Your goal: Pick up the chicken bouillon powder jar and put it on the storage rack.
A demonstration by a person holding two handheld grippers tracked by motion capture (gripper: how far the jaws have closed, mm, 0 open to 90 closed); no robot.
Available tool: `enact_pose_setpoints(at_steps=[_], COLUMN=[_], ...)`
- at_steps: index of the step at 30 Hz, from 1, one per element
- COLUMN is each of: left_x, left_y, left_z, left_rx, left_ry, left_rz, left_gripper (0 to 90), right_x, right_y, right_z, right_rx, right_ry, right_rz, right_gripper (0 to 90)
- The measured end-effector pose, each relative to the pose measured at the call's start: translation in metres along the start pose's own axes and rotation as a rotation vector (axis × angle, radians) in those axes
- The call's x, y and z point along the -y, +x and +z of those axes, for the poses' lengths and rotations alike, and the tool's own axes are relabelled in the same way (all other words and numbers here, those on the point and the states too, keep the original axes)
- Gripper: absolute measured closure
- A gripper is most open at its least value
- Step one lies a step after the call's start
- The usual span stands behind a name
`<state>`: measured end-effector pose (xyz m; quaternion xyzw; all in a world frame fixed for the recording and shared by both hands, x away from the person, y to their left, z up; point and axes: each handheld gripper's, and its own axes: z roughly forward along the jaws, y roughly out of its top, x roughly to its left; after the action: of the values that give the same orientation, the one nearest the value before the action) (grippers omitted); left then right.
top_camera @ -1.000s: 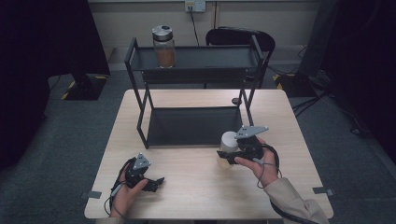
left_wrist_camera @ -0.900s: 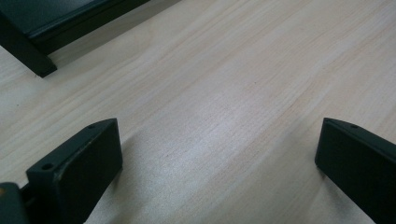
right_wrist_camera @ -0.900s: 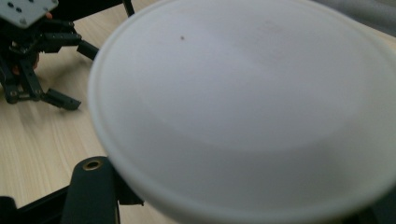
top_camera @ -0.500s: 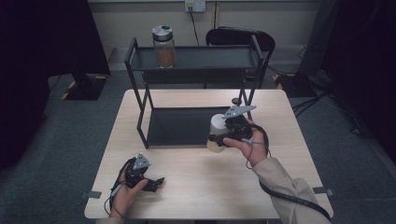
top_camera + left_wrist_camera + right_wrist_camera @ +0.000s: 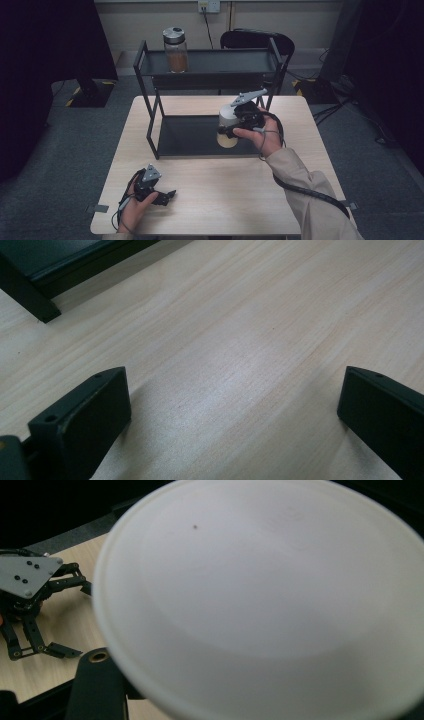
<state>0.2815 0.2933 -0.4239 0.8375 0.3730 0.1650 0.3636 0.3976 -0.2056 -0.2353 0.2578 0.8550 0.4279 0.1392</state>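
Note:
My right gripper is shut on a small jar with a white lid and a pale lower part. It holds the jar in the air over the right end of the black rack's lower shelf. In the right gripper view the jar's round white face is blurred and close, beside one black finger. My left gripper rests on the table at the front left. Its jaws stand wide apart with only bare wood between them.
A two-tier black rack stands on the back half of the table. A tall jar with brown contents and a silver lid stands on its top shelf at the left. A dark chair is behind the table.
My right gripper has lifted the jar off the table's right side and carried it up and left, towards the rack. The left gripper has stayed where it was.

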Motion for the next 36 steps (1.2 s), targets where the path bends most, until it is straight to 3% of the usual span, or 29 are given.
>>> enact_pose_setpoints(at_steps=[15,36], left_x=[0.000,0.000], left_y=[0.000,0.000], left_z=[0.000,0.000], left_rx=[0.000,0.000], left_ry=[0.002,0.002], left_rz=[0.001,0.003], left_gripper=[0.0,0.0], right_x=[-0.055,-0.136], right_y=[-0.007,-0.002], right_z=[-0.020,-0.051], right_rx=[0.005,-0.004], right_ry=[0.002,0.018], right_rz=[-0.039,-0.080], right_gripper=[33.5,33.5])
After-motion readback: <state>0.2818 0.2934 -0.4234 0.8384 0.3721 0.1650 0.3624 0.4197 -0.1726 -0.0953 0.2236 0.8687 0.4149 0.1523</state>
